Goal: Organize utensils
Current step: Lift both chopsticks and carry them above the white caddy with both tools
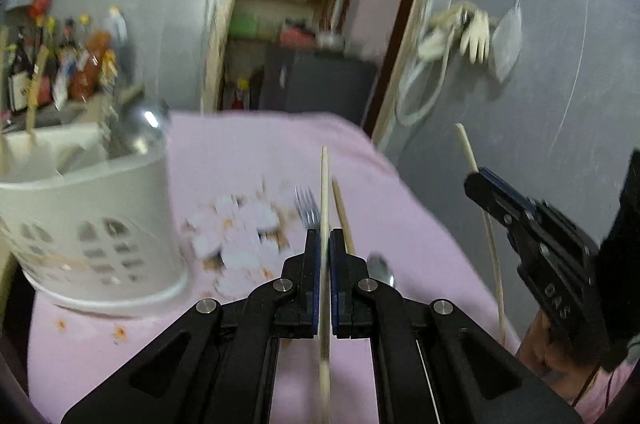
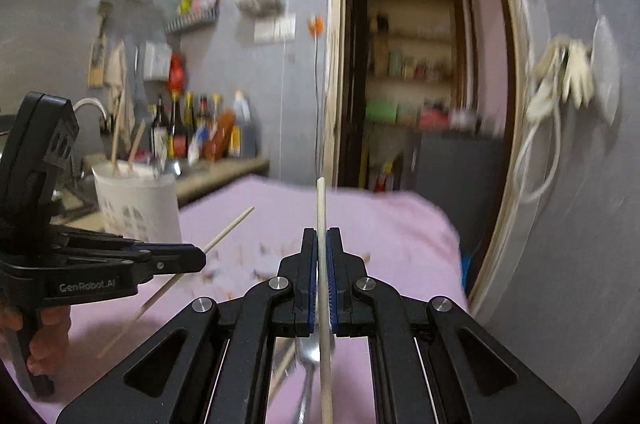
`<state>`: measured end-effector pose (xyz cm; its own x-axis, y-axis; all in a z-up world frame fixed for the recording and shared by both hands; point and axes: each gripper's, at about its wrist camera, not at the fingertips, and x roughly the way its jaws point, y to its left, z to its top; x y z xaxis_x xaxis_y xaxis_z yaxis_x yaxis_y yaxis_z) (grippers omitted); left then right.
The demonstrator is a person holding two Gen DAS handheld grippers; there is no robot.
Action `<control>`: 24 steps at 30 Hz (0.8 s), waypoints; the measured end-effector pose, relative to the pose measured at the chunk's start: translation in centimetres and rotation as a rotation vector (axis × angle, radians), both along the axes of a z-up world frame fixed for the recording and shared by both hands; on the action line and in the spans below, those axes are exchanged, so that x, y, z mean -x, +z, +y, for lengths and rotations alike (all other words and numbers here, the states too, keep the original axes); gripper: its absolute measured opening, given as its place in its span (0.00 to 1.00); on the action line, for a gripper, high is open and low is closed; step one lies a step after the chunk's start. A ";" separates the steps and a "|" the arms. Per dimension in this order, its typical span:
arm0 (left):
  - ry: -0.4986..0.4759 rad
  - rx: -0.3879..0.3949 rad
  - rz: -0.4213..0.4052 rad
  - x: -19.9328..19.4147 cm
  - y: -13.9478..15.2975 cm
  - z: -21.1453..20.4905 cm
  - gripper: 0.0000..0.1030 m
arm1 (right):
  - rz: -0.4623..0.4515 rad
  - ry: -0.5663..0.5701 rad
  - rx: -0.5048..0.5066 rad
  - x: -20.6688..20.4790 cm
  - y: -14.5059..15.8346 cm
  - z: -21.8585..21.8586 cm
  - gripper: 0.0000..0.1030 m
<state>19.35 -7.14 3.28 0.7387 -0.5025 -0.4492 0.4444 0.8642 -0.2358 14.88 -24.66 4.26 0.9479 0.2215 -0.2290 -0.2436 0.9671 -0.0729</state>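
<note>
Grey walls and an open doorway (image 2: 420,84) stand behind a table covered by a pink cloth (image 1: 260,152), whose far edge runs just in front of the doorway and whose right corner drops off near the wall. On the cloth's left side, close to that edge, sits a white slotted utensil holder (image 1: 92,236) with chopsticks and a metal spoon standing in it. Past it, a counter carries a row of bottles (image 2: 200,132).

Mid-cloth lie a fork (image 1: 307,208), a loose chopstick (image 1: 343,216) and a spoon (image 1: 380,270), all near one another beside a patch of white scraps; the rest of the cloth toward the far edge is bare.

Lifted above the cloth, the left gripper (image 1: 325,244) is clamped on a pale chopstick (image 1: 325,192) that juts forward between its pads. Well apart on the right, the right gripper (image 2: 322,248) is likewise closed on its own chopstick (image 2: 321,200), pointing toward the doorway.
</note>
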 end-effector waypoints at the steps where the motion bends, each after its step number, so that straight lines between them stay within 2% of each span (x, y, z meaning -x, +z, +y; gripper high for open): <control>1: 0.013 0.014 -0.026 0.2 0.5 0.3 0.02 | -0.034 -0.003 0.000 0.5 0.4 0.3 0.03; 3: 0.040 0.048 -0.086 0.8 1.4 1.2 0.02 | -0.120 -0.009 0.000 1.4 1.5 1.2 0.03; 7: 0.117 0.087 -0.213 1.7 3.7 3.2 0.02 | -0.234 -0.003 -0.006 2.0 3.3 3.0 0.03; 12: 0.189 0.124 -0.310 1.8 6.6 6.2 0.02 | -0.357 0.026 -0.029 1.9 5.2 5.8 0.03; 17: 0.248 0.159 -0.376 1.1 8.9 10.1 0.02 | -0.388 0.095 -0.112 0.4 6.9 8.0 0.03; 20: 0.258 0.270 -0.361 -0.4 10.1 13.9 0.02 | -0.388 0.153 -0.180 -1.1 8.1 9.4 0.03; 24: 0.324 0.358 -0.391 -1.4 11.1 18.5 0.02 | -0.390 0.224 -0.292 -3.0 9.2 11.2 0.03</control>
